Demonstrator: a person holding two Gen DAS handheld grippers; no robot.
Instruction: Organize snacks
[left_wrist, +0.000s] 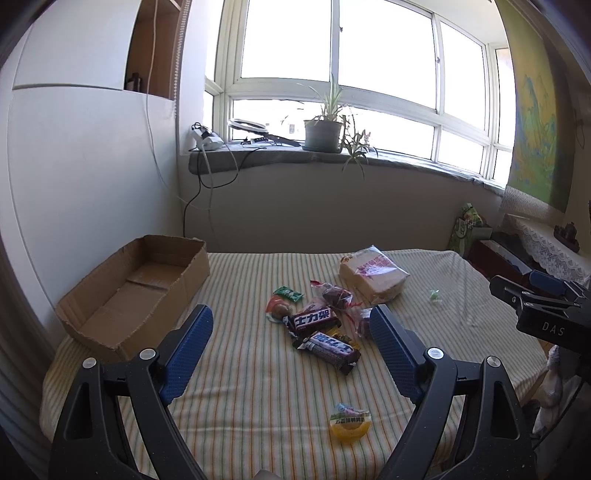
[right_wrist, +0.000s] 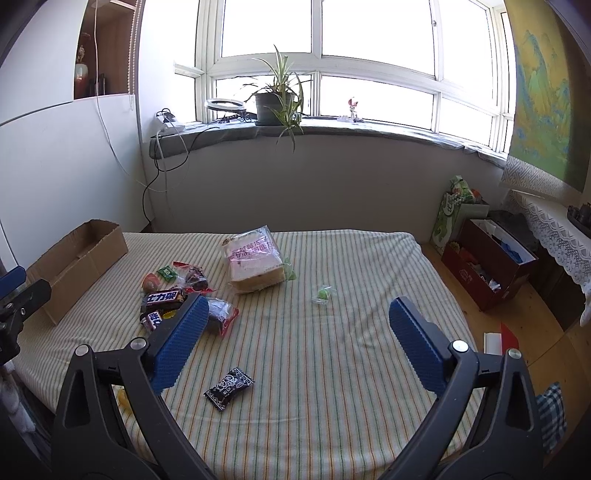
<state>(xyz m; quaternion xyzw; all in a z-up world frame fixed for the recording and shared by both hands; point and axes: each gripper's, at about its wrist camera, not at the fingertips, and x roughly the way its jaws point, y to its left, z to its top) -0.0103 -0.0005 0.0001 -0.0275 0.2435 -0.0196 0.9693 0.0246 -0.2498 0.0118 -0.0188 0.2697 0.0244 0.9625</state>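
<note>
Left hand-held gripper (left_wrist: 291, 325) spread wide, empty, hovering over striped desk (left_wrist: 258, 387). Right hand-held gripper (right_wrist: 295, 317) also wide, empty. Nearest: yellow jelly cup (left_wrist: 349, 424), black candy packet (right_wrist: 229, 387). Mid-desk pile w/ two dark bars, one reading 士力架 (left_wrist: 314, 320). Beyond: bagged bread (left_wrist: 373, 277), pink print unreadable. Cardboard box (left_wrist: 136, 295) at far-left edge, open-topped. Right half mostly bare.

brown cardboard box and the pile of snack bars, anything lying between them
Nothing: between the brown cardboard box and the pile of snack bars only bare striped cloth shows, clearest in the left wrist view.
</note>
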